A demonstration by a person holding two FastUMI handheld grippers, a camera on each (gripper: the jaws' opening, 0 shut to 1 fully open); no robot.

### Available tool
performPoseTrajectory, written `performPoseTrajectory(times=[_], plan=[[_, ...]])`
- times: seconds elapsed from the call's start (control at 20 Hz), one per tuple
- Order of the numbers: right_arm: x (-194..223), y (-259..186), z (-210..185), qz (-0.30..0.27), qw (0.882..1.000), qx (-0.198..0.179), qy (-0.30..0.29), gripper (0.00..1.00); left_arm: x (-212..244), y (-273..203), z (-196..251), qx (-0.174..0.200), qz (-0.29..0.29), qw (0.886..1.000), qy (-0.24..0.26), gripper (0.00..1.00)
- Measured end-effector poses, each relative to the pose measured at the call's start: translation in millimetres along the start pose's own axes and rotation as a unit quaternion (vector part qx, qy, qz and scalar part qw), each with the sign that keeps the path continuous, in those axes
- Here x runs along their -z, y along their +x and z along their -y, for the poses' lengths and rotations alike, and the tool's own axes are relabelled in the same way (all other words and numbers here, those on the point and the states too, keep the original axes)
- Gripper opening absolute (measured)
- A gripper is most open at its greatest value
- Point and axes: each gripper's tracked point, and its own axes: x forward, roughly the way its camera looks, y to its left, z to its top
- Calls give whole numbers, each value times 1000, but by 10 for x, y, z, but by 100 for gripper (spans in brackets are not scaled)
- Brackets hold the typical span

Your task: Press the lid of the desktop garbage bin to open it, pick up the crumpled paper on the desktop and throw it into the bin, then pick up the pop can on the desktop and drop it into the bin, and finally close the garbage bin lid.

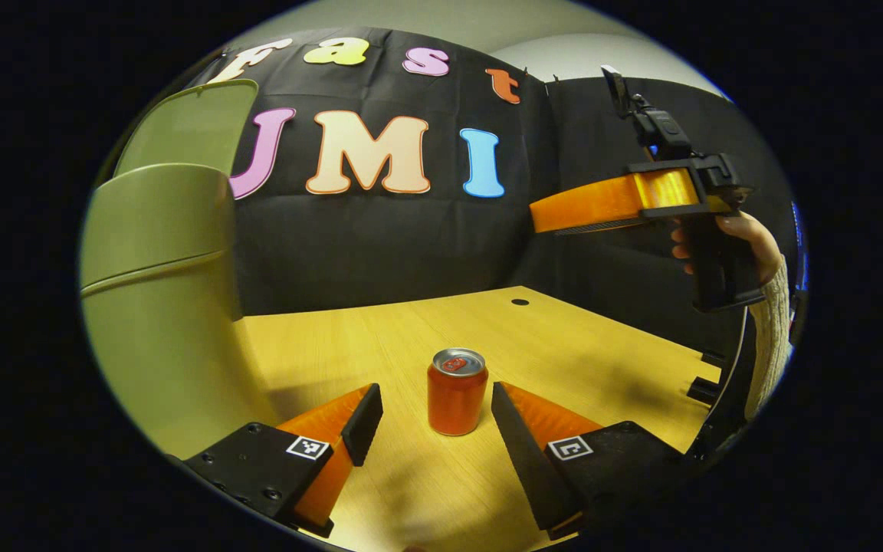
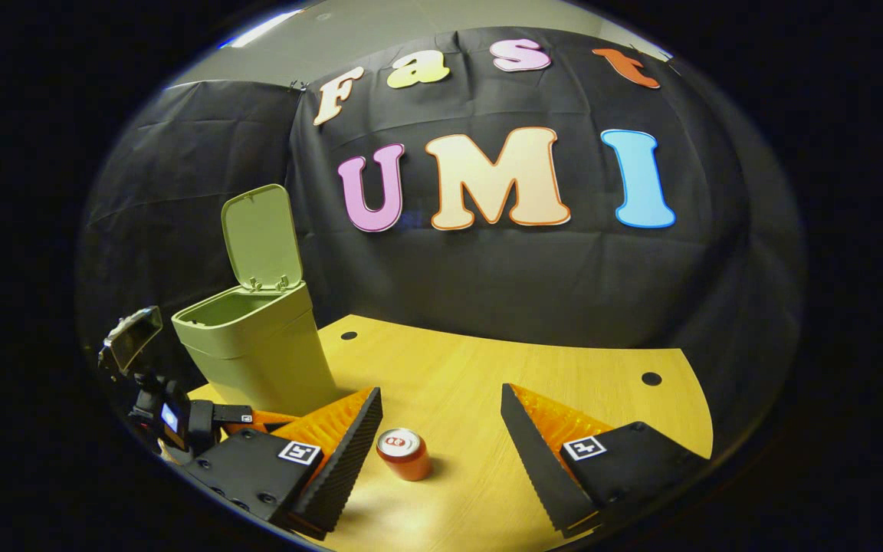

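A red pop can stands upright on the wooden desk, right between the tips of my left gripper, which is open and not touching it. The green bin rises close on the left with its lid swung up. In the right gripper view the can sits low, just inside the left finger of my open right gripper, which hangs well above the desk with nothing in it. The bin stands at the left with its lid upright, its mouth uncovered.
A hand holds the right gripper high at the right of the left gripper view. The left gripper's body shows at the lower left beside the bin. Cable holes dot the desk. Black cloth backs the booth.
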Motion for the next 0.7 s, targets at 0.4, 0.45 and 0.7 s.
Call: performPoseTrajectory(times=[0.4, 0.45, 0.7], plan=[[184, -262, 606, 20, 998, 47, 22, 99, 171, 485, 64, 19, -34, 999, 13, 88], [211, -291, 679, 22, 998, 54, 24, 99, 203, 543, 62, 20, -38, 999, 13, 88], [335, -359, 860, 21, 997, 66, 33, 98, 364, 747, 15, 17, -58, 998, 21, 88]])
